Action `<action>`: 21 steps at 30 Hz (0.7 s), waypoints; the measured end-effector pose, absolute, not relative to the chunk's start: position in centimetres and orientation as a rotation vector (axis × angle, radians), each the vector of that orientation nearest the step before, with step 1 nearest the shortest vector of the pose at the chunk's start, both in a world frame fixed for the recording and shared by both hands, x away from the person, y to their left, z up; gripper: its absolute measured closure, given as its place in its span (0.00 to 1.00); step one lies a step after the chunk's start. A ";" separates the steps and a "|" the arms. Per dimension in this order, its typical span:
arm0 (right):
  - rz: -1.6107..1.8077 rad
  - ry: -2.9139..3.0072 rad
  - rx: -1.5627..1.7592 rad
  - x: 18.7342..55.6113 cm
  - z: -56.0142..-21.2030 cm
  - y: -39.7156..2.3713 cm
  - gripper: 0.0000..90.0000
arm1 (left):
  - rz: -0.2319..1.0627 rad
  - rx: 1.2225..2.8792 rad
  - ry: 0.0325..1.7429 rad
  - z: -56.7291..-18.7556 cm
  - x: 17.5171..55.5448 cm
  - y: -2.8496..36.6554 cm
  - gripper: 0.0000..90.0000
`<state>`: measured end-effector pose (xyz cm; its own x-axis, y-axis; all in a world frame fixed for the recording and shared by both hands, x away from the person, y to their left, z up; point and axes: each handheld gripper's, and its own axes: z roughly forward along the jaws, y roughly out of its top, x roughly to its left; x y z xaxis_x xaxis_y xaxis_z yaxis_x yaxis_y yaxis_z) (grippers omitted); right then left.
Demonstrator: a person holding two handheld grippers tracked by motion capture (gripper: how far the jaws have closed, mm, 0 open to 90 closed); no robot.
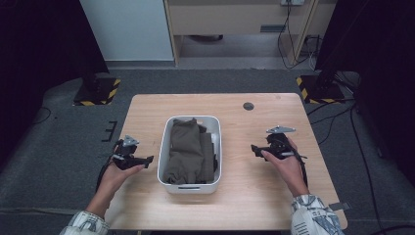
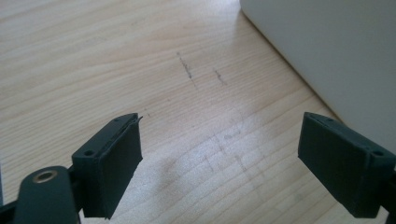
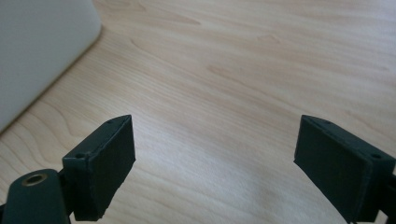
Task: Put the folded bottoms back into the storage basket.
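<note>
You hold the left gripper (image 1: pixel 147 159) and right gripper (image 1: pixel 255 149) wide open and empty, flanking the white bin (image 1: pixel 213 169) mid-tabletop (image 1: pixel 147 112); the folded olive garments (image 1: pixel 186 147) inside sit within easy reach.

Black tongs (image 1: pixel 150 158), grey plate, patterned white sleeves (image 1: pixel 313 215)

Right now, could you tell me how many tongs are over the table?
2: the left tongs beside the white bin's left wall, the right tongs to its right.
</note>
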<state>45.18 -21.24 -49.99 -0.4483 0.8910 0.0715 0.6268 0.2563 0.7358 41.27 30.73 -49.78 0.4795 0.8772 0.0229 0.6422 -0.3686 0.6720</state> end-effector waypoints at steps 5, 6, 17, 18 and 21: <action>0.968 2.195 1.419 44.8 -51.2 -22.1 0.13 | 0.501 2.173 1.265 -50.6 41.7 30.4 0.14; 0.954 2.191 1.430 44.7 -51.6 -22.3 0.13 | 0.502 2.177 1.268 -50.7 41.8 30.4 0.13; 0.910 2.143 1.530 44.7 -53.0 -25.5 0.11 | 0.523 2.180 1.340 -52.0 43.0 30.1 0.13; 0.916 2.129 1.537 44.6 -53.0 -25.8 0.10 | 0.516 2.164 1.357 -52.0 43.2 30.1 0.13; 0.902 2.096 1.563 44.6 -53.0 -26.7 0.10 | 0.529 2.164 1.364 -52.3 43.4 30.0 0.13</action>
<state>44.55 -26.71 -53.05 -0.3134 0.9464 0.0776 0.7069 0.1780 0.6845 43.40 29.98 -52.27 0.4157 0.9082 0.0491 0.7038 -0.3554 0.6152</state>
